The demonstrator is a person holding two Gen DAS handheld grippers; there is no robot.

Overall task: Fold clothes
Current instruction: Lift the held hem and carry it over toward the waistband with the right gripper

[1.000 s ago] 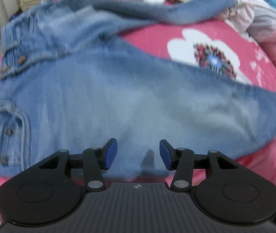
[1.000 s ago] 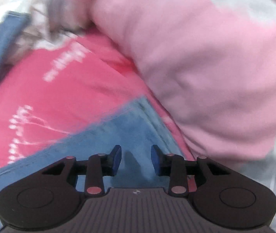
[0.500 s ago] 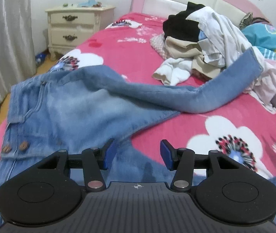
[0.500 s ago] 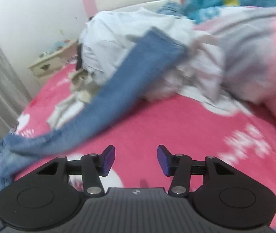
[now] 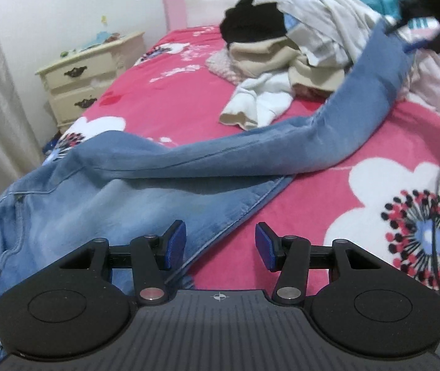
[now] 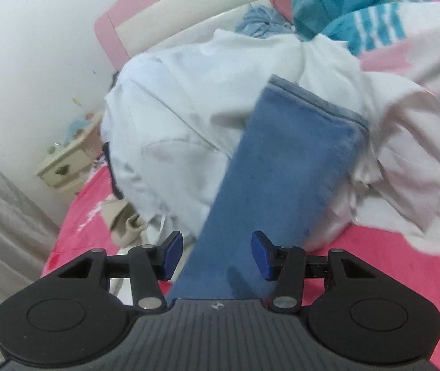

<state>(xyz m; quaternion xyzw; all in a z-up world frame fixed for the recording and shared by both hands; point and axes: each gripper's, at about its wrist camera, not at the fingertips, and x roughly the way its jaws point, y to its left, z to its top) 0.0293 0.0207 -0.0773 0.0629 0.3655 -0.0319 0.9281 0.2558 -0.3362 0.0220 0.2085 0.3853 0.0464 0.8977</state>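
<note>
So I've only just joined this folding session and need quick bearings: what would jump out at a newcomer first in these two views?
The jeans dominate: spread across the pink flowered bedspread, with one leg stretching away up onto a heap of unfolded clothes near the headboard. Both the left gripper and the right gripper are open and hold nothing. A cream nightstand stands beside the bed.
</note>
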